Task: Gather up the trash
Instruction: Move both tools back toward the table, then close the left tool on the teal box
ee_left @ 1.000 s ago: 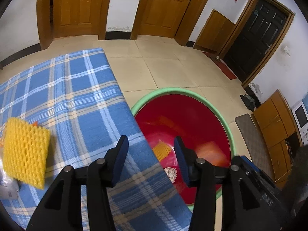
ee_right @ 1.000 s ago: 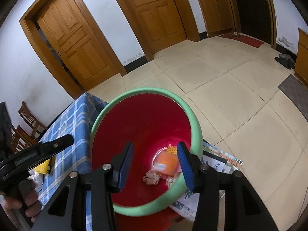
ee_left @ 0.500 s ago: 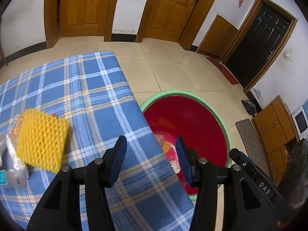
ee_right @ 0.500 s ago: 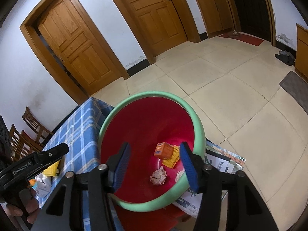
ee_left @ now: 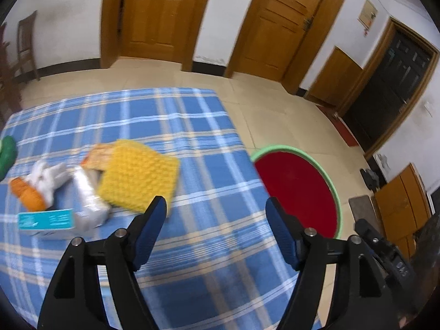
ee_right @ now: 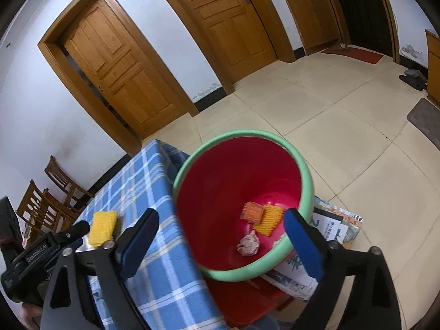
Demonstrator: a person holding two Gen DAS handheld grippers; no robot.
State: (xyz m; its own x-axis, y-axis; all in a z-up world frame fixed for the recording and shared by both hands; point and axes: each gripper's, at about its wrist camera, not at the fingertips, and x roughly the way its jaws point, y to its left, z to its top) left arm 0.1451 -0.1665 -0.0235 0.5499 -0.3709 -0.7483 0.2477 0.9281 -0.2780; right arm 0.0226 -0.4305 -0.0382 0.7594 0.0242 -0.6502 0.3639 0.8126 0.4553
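Woven checked cloth [ee_left: 203,143] over the desk. Glossy red plastic bin [ee_right: 228,181], matt green rim. Spongy yellow foam netting [ee_left: 137,176], crinkled clear plastic wrap [ee_left: 88,198], crumpled tissue [ee_right: 249,244]. Varnished wooden doors [ee_left: 156,13]; smooth floor tiles [ee_right: 343,137], faint sheen.

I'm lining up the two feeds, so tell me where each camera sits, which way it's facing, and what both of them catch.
Left wrist: on the left gripper, angled down at the checked tablecloth and its trash pile; own opening, empty jaws show.
Right wrist: on the right gripper, angled down into the red bin; own opening, empty jaws, plus the left gripper at lower left.
Shared: bin, tablecloth, yellow foam net, wooden doors.
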